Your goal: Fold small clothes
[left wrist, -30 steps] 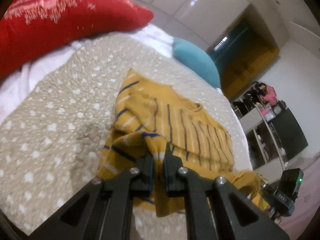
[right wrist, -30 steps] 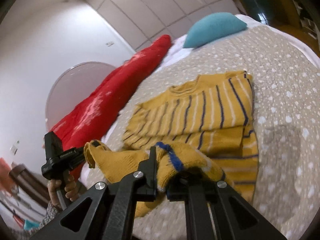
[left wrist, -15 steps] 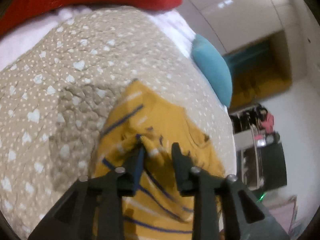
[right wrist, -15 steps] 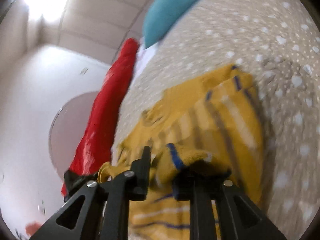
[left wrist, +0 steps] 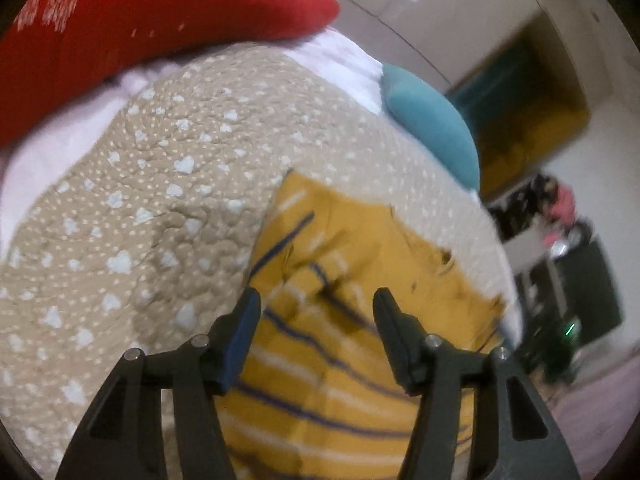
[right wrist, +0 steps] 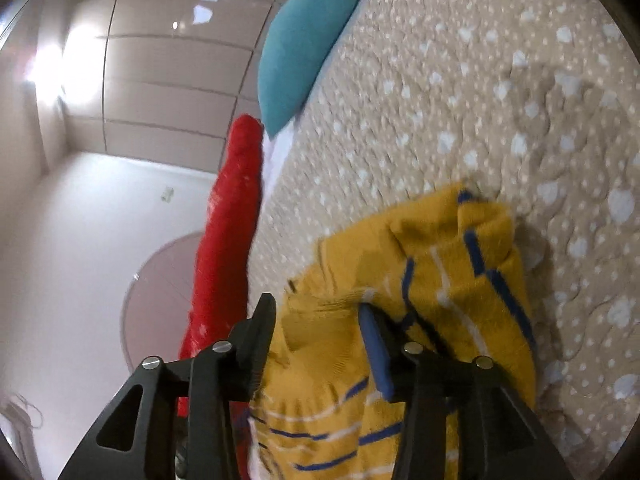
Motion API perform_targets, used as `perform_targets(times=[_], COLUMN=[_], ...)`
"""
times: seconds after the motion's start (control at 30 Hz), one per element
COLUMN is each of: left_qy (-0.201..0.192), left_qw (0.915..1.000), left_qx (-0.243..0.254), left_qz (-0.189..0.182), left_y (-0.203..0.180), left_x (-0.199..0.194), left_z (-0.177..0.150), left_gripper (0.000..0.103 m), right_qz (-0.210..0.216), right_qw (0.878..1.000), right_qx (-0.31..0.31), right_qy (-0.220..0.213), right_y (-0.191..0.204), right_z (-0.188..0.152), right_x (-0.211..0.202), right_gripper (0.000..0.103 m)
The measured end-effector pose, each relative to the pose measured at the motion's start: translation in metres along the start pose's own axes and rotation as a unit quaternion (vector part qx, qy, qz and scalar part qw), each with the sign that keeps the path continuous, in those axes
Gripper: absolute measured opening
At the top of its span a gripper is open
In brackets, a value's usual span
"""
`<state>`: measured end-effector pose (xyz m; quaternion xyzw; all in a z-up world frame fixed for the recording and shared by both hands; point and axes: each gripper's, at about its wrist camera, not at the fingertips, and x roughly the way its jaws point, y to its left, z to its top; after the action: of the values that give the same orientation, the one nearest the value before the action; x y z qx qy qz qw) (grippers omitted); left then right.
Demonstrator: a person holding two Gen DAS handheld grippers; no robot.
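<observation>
1. Setting: a bed covered by a beige quilt [left wrist: 132,216] printed with white spots, set against a panelled wall. A red cushion [left wrist: 132,28] and a teal cushion [left wrist: 436,128] lie along the head edge of the bed.
2. Task object: a mustard sweater [left wrist: 344,320] with blue and white stripes lies on the quilt, well short of the head edge; one layer appears doubled over another.
3. Left gripper [left wrist: 316,308]: jaws apart and opening, angled down over the striped fabric. The cloth lies beneath and between the fingers, but neither pad presses on it.
4. Right gripper [right wrist: 318,320]: jaws apart and opening. A bunched part of the sweater sits between them and drapes against the blue pad [right wrist: 374,354]; no clamping is visible.
5. Step in hand, as a judgement: release of a fold just laid across the garment.
6. Next move, as a judgement: lift both tools clear without dragging the knit, then take hold at a fresh edge for a further fold.
</observation>
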<state>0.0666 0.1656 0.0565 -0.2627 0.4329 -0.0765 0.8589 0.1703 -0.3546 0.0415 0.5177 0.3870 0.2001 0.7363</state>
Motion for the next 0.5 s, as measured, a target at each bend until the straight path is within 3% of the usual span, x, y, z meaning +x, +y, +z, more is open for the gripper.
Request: perform_targets(times=[0.07,0.13,0.23,0.4,0.43,0.47,0.5], left_qy=[-0.003,0.0,-0.004,0.021,0.032,0.039,0.046], left_qw=[0.9993,0.9978,0.9945,0.9883,0.9842,0.9775,0.9718], left_qx=[0.03,0.054,0.083,0.133,0.151,0.169,0.178], left_qz=[0.023,0.039,0.064,0.072,0.087,0.121,0.147], left_y=[-0.007,-0.013,-0.02,-0.043,-0.05,-0.054,-0.055], left_x=[-0.002,0.001,0.009,0.045,0.053,0.061,0.067], left_z=[-0.009,-0.013,-0.009,0.009,0.01,0.01,0.01], left_gripper=[0.064,0.065,0.067,0.069,0.055,0.015,0.005], right_qz=[-0.007,-0.028,-0.056,-0.106,-0.114,-0.123,-0.132], right_qw=[1.0,0.999,0.997,0.984,0.982,0.98,0.977], right_qx=[0.0,-0.018,-0.057,-0.141,-0.148,-0.158,-0.168], right_qy=[-0.006,-0.022,-0.019,-0.002,0.001,0.003,0.005], right_y=[0.002,0.008,0.018,0.026,0.025,0.024,0.024], right_z=[0.002,0.0,-0.008,-0.039,-0.044,-0.049,-0.052], right_x=[-0.007,-0.017,-0.032,-0.049,-0.05,-0.051,-0.051], right_gripper=[0.054,0.072,0.074,0.074,0.074,0.074,0.074])
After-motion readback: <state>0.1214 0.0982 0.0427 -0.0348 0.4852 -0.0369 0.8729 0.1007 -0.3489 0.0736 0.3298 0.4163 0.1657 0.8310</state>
